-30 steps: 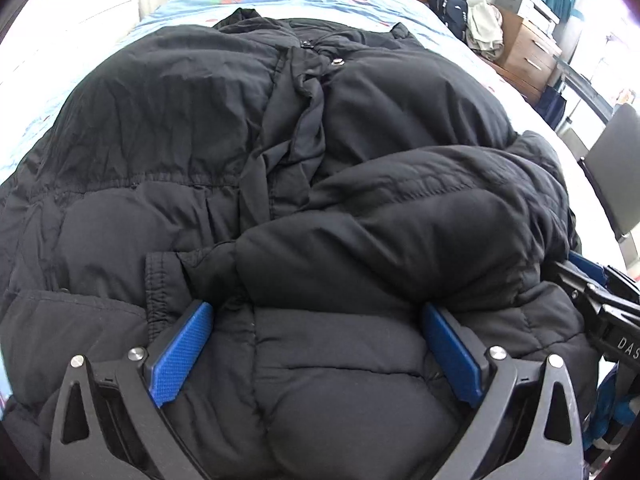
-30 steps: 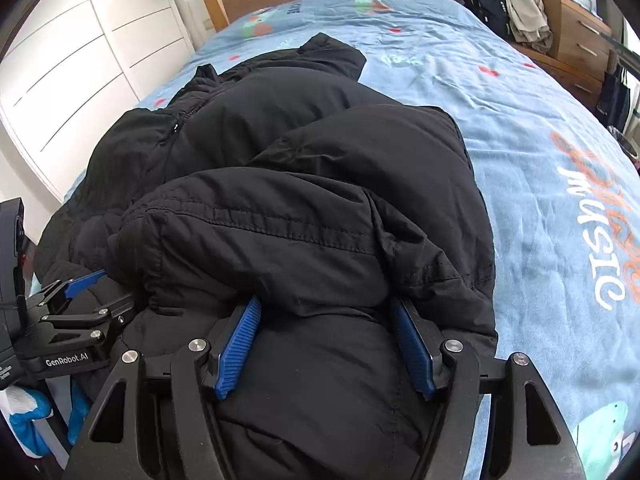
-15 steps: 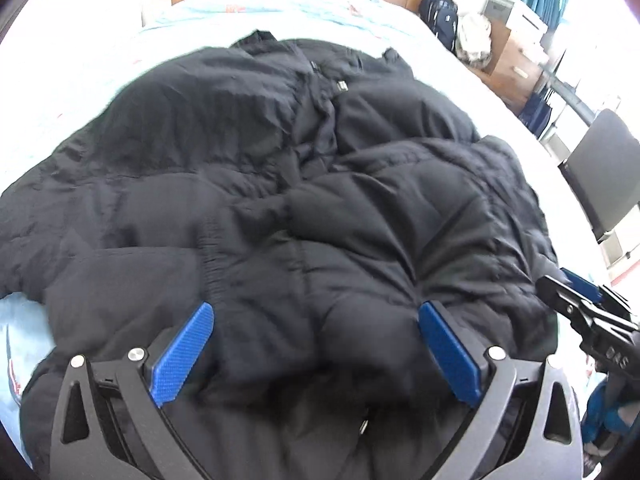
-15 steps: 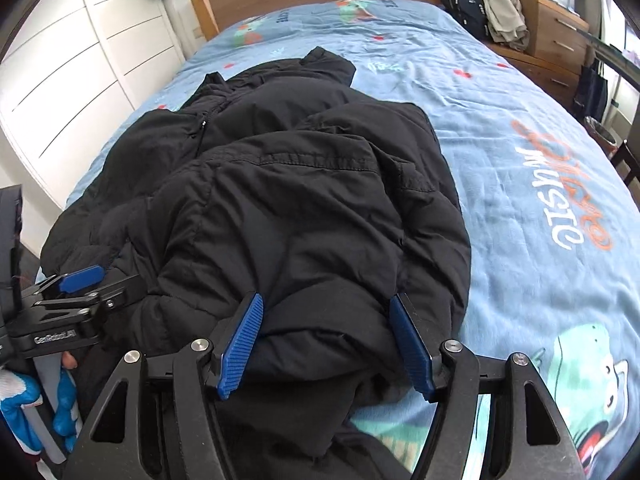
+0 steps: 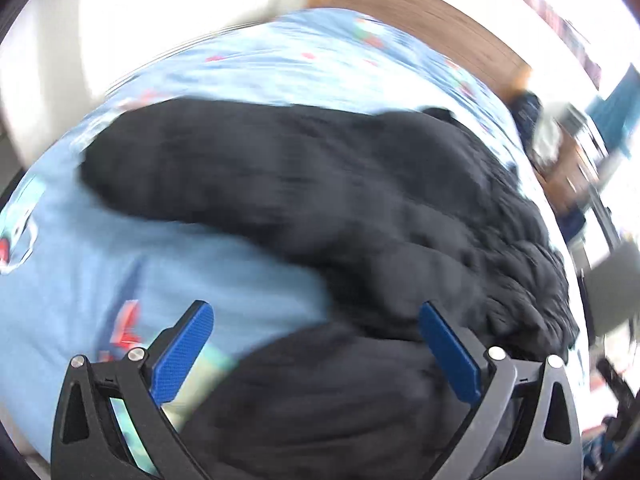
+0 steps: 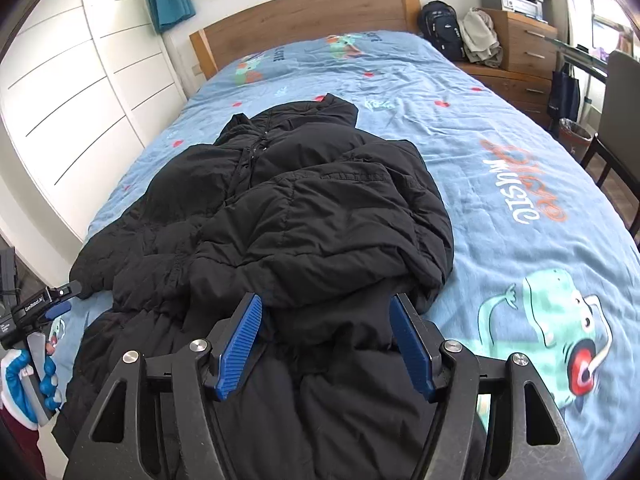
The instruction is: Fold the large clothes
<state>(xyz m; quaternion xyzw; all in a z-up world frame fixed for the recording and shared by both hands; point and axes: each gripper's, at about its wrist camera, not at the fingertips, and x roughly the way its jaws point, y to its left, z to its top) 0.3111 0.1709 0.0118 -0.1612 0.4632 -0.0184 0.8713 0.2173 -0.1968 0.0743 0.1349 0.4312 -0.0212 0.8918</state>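
Right hand-held gripper hovers over near end of black puffer jacket, blue pads spread, fabric below and between them but not pinched. Left hand-held gripper also spread wide, nothing clamped; its view is blurred, jacket edge under the right pad, bare sheet under the left. In the right wrist view the left hand-held gripper shows at the near left edge of the bed, gripped by a blue-and-white gloved hand.

Jacket lies lengthwise on blue printed bedsheet, left of centre, collar toward the far wooden headboard, upper part bunched over the lower, hem running off the near edge. White wardrobe doors left of bed. Black backpack and wooden dresser far right, dark chair right.
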